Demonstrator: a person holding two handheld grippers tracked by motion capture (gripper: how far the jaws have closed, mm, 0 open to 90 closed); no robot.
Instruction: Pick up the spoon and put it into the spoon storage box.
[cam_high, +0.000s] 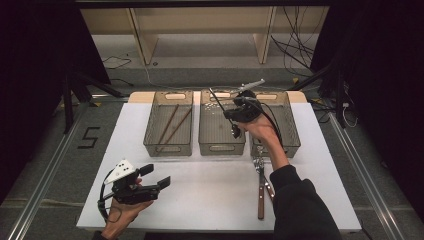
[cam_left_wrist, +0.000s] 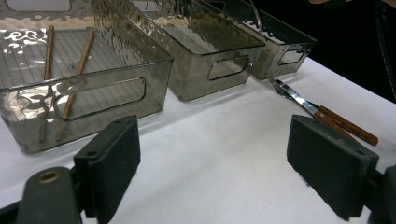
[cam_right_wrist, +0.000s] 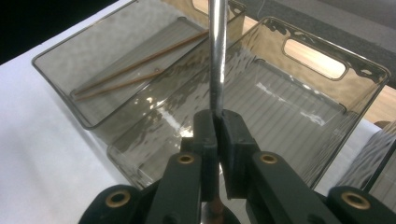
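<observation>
Smoky plastic bins (cam_high: 168, 149) number three; right hand-held gripper (cam_right_wrist: 217, 122) pinches one utensil (cam_right_wrist: 217, 56), left hand-held gripper (cam_high: 154, 176) wide.

Right gripper (cam_right_wrist: 218, 122): matt black plastic fingers with brass-coloured rivets are clamping a smooth, polished metal utensil shaft (cam_right_wrist: 218, 56), which is showing a bright gloss above the fingers. Beyond the fingers, the bins (cam_right_wrist: 299, 107) are presenting as smoky translucent plastic, glossy, with rippled walls and ribbed floors. Two wooden sticks (cam_right_wrist: 140, 65) are lying dull and unvarnished in the far bin. Left gripper (cam_left_wrist: 219, 158): its pads are appearing as matt, faintly textured rubber. Between them, the tabletop (cam_left_wrist: 210, 154) is showing white and matt. Near the right-hand finger, cutlery (cam_left_wrist: 322, 114) is combining shiny metal with varnished wooden handles.
</observation>
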